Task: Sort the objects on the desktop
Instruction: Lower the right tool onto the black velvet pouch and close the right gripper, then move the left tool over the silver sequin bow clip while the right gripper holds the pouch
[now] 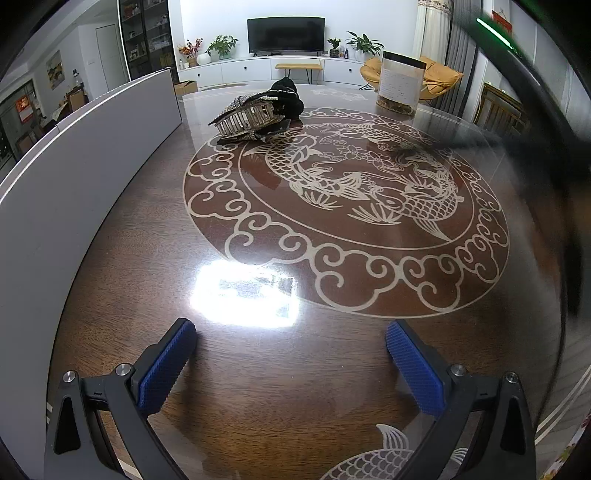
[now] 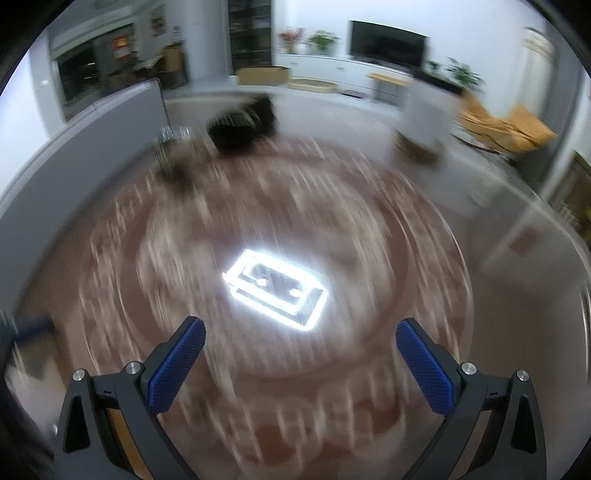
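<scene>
Both the left gripper (image 1: pixel 291 341) and right gripper (image 2: pixel 301 339) hang spread wide and empty over the table (image 1: pixel 258 387), far from the hair clip (image 1: pixel 245 118) and the jar (image 1: pixel 400 83), whose label is unreadable.

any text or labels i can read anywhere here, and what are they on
None can be read.
Jar: a white label with printed lines, too small to read.
Red hanging in the far left room: pale marks, too small to read.
Red hanging at top right: unreadable.
Right wrist view: motion-blurred, no text shows.
</scene>
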Tool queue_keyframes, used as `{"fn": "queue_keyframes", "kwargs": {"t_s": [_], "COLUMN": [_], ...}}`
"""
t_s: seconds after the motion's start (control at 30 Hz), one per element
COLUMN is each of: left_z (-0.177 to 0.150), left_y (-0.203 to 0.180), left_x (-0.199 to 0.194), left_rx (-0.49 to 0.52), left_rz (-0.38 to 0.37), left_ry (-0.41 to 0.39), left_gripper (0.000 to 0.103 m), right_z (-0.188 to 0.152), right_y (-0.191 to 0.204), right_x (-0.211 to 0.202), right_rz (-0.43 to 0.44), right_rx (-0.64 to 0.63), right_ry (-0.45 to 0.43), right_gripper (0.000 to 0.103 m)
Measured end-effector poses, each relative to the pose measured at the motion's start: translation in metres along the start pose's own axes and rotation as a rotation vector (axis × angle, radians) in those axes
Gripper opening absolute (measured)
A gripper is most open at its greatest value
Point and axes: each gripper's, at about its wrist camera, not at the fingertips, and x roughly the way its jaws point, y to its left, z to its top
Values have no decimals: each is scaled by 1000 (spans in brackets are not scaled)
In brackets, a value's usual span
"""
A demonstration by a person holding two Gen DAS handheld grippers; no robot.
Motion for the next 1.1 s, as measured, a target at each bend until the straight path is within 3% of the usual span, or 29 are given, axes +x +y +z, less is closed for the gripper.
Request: {"fn": "queue_keyframes", "kwargs": {"t_s": [0.2, 0.3, 0.4, 0.5, 0.57, 0.63, 0.73, 0.87, 0.93, 1.1], "left_z": [0, 0, 0, 1, 1, 1, 1, 1, 1, 1], "left_y": [0, 0, 0, 0, 0, 0, 0, 1, 1, 0], "left_x": [0, 1, 1, 1, 1, 2, 2, 2, 2, 2], "left_rx": [0, 0, 0, -1, -1, -1, -1, -1, -1, -1], "left_rz": [0, 0, -1, -1, -1, 0, -1, 0, 0, -1], "left_ry": [0, 0, 0, 0, 0, 0, 0, 0, 0, 0], "left_gripper": [103, 103, 103, 103, 103, 103, 103, 103, 103, 103], "right_z": [145, 185, 202, 205, 203, 200, 192, 176, 164, 122], "right_y": [13, 25, 36, 40, 38, 36, 31, 47, 66, 94], "right_x": [61, 91, 124, 144, 156, 160, 159, 147, 136, 107], "right_rz": [89, 91, 34, 33, 63, 60, 56, 66, 110, 219], "right_rx": [-2, 20, 16, 34, 70, 78, 50, -117, -243, -370], "right_ry": [88, 127, 196, 215, 255, 274, 259, 248, 248, 292], "right_gripper": [103, 103, 103, 93, 71, 64, 33, 31, 30, 30]}}
